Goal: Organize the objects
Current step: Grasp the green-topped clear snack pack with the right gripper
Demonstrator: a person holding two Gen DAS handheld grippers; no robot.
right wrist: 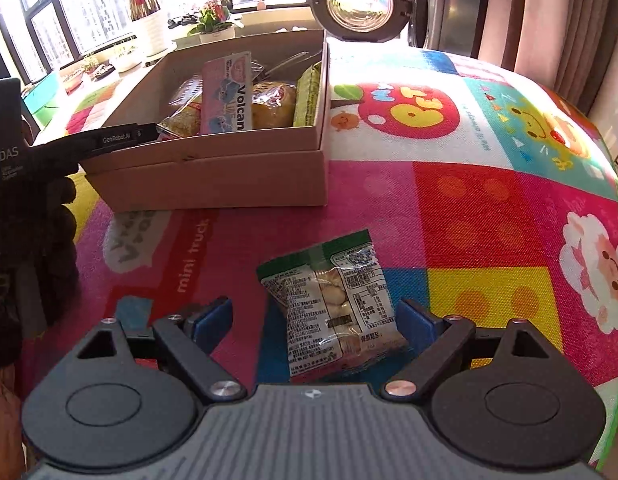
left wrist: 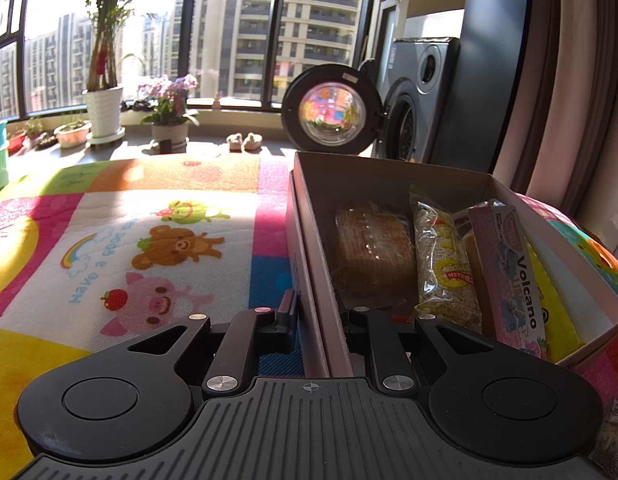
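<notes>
Right wrist view, right gripper (right wrist: 313, 318) spread wide around green-edged clear snack packet (right wrist: 335, 304), left gripper (left wrist: 319, 320) clamping box wall (left wrist: 309, 280).

**Bright cartoon mat, plain brown box**

The play mat (right wrist: 449, 184) is showing pink, red, yellow and blue squares with cartoon animals. The cardboard box (right wrist: 213, 176) is looking plain tan. Inside, the Volcano packet (left wrist: 509, 272) is glowing pale pink with black lettering. The snack packet (right wrist: 337, 304) is showing green edging around a clear printed panel.
</notes>
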